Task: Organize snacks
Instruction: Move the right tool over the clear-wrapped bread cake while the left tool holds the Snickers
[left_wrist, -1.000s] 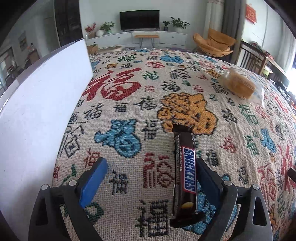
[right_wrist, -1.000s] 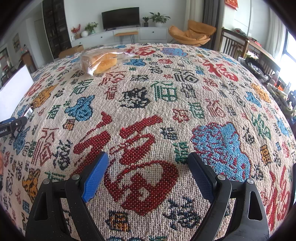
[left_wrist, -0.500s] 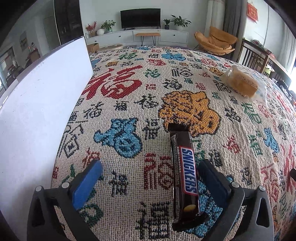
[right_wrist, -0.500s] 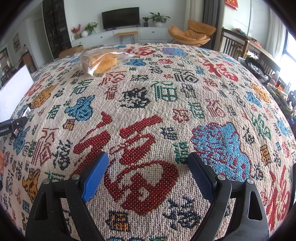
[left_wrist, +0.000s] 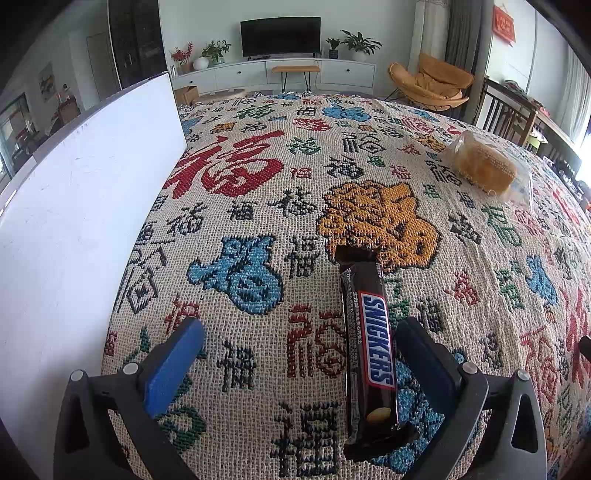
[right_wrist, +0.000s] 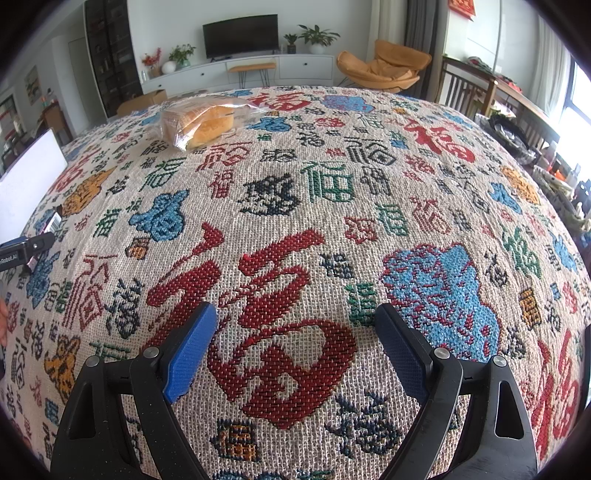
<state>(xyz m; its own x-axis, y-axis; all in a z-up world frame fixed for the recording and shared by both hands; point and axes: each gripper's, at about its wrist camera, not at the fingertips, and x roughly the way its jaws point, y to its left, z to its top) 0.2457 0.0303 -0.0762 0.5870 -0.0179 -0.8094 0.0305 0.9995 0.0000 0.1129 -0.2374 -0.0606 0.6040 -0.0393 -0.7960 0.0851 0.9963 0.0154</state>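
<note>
We've got the left gripper (left_wrist: 295, 354) jaws wide apart, having just opened, Snickers bar (left_wrist: 369, 339) loose between them; right gripper (right_wrist: 295, 336) jaws apart, empty. Next: go for the bagged bread (right_wrist: 199, 122) by the tabletop's far edge.

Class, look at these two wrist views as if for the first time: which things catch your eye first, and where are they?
The woven tablecloth, covered in bright red, blue and orange characters, fills both views. A dark brown Snickers bar lies on it between the open left tongs, nearer the right finger. A clear bag of golden bread sits towards the far side, and a tall white panel stands along the left edge.
</note>
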